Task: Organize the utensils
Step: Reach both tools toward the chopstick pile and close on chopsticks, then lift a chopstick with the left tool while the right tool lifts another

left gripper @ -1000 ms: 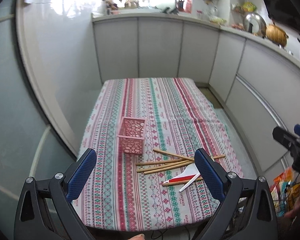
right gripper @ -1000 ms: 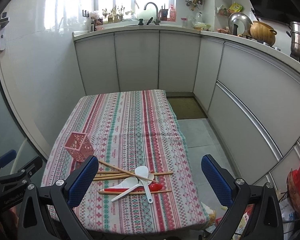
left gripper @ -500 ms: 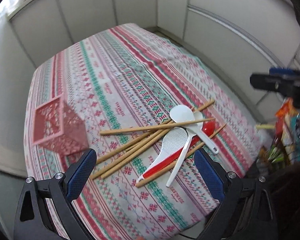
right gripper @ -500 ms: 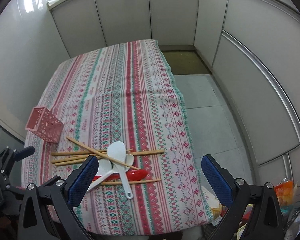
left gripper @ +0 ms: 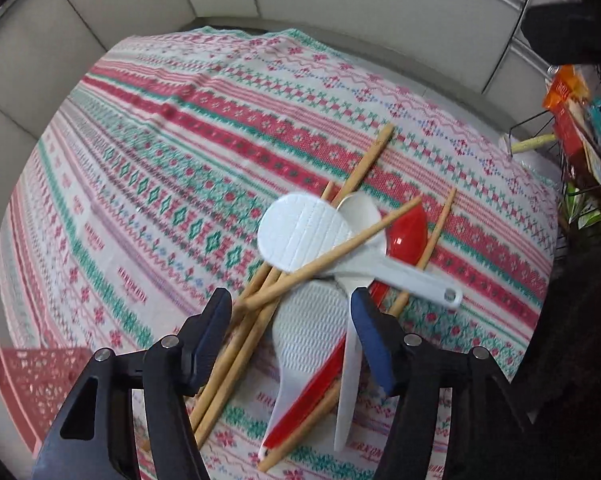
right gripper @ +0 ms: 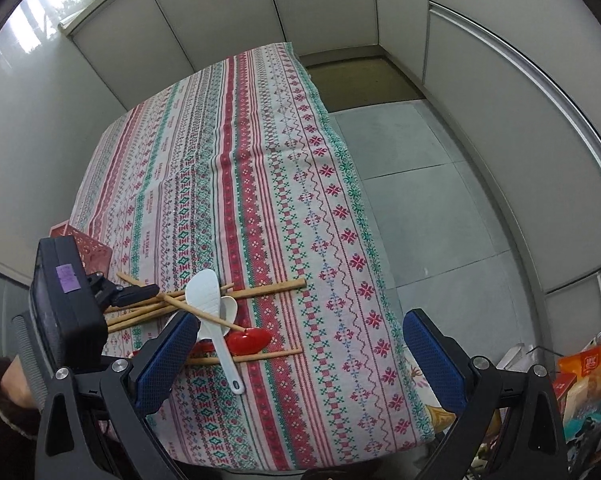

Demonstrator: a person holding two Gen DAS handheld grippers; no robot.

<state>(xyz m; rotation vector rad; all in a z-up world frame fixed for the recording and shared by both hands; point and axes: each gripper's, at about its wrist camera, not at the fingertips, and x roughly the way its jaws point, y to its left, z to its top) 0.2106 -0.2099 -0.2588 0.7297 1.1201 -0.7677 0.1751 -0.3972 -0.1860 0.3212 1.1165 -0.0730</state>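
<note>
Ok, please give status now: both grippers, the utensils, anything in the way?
Left gripper open, low over the chopsticks. Right gripper open, empty. Chopsticks crossed with spoons in one pile; pink basket beside, nothing visible inside.

L wrist cam sits low & close over the utensil pile [left gripper: 320, 280], looking down and fwd past the left tool [left gripper: 292, 332]. R wrist cam is higher & farther back, facing down the length of the tabletop [right gripper: 260, 160] twd the cabinets [right gripper: 220, 20]. Both share the pile [right gripper: 216, 316] & pink basket [left gripper: 32, 380].
</note>
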